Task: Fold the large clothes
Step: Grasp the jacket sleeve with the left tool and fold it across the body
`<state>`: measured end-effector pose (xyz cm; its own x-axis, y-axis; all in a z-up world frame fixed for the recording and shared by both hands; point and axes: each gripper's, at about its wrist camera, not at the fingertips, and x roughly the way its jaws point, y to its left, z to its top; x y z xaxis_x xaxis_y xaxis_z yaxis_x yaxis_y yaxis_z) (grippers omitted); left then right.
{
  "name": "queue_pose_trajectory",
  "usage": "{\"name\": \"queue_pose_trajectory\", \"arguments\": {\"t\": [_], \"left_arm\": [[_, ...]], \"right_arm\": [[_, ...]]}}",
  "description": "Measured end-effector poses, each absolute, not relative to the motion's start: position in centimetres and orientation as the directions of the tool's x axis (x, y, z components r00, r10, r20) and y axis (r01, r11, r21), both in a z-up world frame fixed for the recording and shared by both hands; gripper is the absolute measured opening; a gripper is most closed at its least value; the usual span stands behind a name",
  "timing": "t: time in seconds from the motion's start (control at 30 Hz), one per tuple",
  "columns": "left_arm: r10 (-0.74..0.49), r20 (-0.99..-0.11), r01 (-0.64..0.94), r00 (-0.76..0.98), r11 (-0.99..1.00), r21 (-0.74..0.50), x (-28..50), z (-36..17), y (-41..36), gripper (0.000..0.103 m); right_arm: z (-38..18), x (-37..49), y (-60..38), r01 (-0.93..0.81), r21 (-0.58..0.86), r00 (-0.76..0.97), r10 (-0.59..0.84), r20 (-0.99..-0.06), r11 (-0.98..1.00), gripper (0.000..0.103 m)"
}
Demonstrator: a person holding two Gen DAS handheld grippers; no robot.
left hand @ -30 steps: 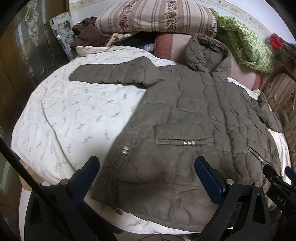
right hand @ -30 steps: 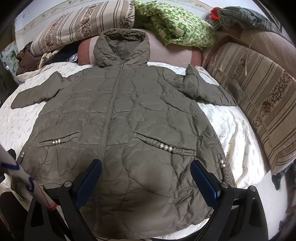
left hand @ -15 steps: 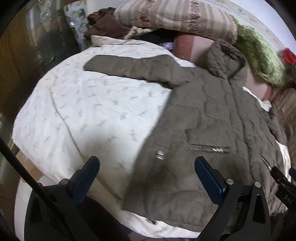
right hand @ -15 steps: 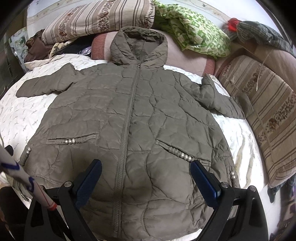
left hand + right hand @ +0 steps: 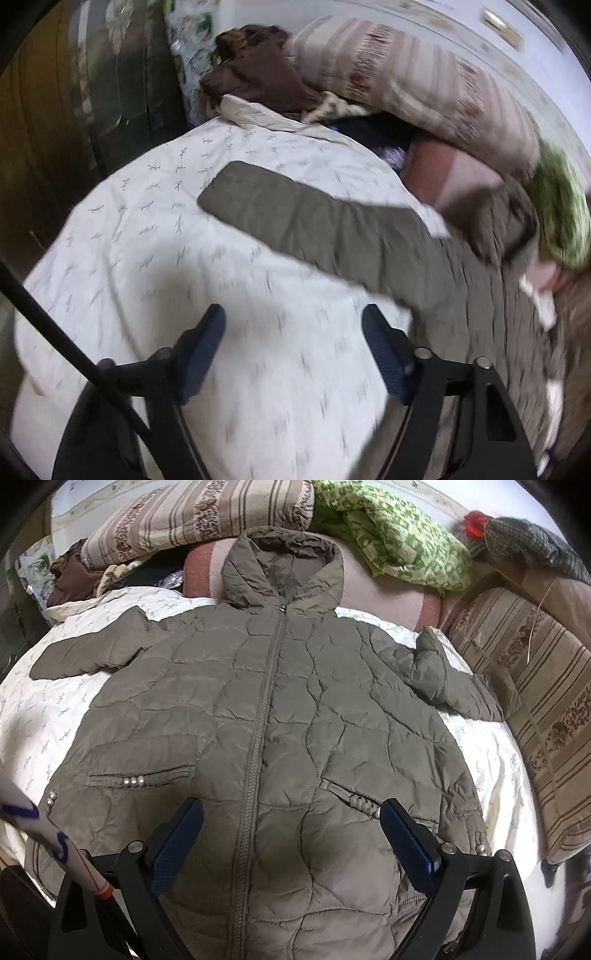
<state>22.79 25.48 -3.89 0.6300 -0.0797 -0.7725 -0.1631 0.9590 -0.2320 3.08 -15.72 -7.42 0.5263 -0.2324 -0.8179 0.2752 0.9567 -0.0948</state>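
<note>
Olive quilted jacket (image 5: 280,716) flat, hood (image 5: 284,568) toward pillows (image 5: 199,520)

The jacket (image 5: 280,716) lies flat on the bed (image 5: 491,760), hood against pillows (image 5: 199,513) behind

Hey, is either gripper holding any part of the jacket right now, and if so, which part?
Nothing is held. The left gripper is open above the sheet, and the right gripper is open above the jacket.
</note>
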Motion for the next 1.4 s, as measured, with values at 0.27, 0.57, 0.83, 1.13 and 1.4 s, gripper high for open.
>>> {"name": "queue_pose_trajectory", "arguments": {"t": [0.27,0.57,0.83,1.13,1.4], "left_arm": [[-0.170,-0.791,-0.296,0.588,0.865,-0.406,33.0,-9.0,33.6,0.073],[-0.274,-0.775,-0.381,0.569,0.747,-0.544,39.4,-14.4,38.1,0.073],[-0.276,-0.765,-0.387,0.582,0.733,-0.560,42.0,-15.5,38.1,0.072],[-0.236,-0.746,-0.278,0.623,0.824,-0.493,39.2,-7.5,32.8,0.016],[-0.463,-0.639,0.087,0.614,0.844,-0.528,33.8,0.3,17.5,0.015]], "right_arm": [[-10.1,5.2,-17.5,0.310,-0.095,0.469,-0.239,-0.851,0.946,0.098],[-12.7,7.9,-18.9,0.351,-0.115,0.419,-0.266,-0.868,0.929,0.098],[-14.0,9.7,-19.0,0.350,-0.141,0.391,-0.282,-0.876,0.926,0.098],[-13.2,8.9,-19.4,0.350,-0.125,0.427,-0.277,-0.861,0.928,0.098],[-11.1,6.5,-20.6,0.377,-0.052,0.485,-0.245,-0.839,0.925,0.098]]}}
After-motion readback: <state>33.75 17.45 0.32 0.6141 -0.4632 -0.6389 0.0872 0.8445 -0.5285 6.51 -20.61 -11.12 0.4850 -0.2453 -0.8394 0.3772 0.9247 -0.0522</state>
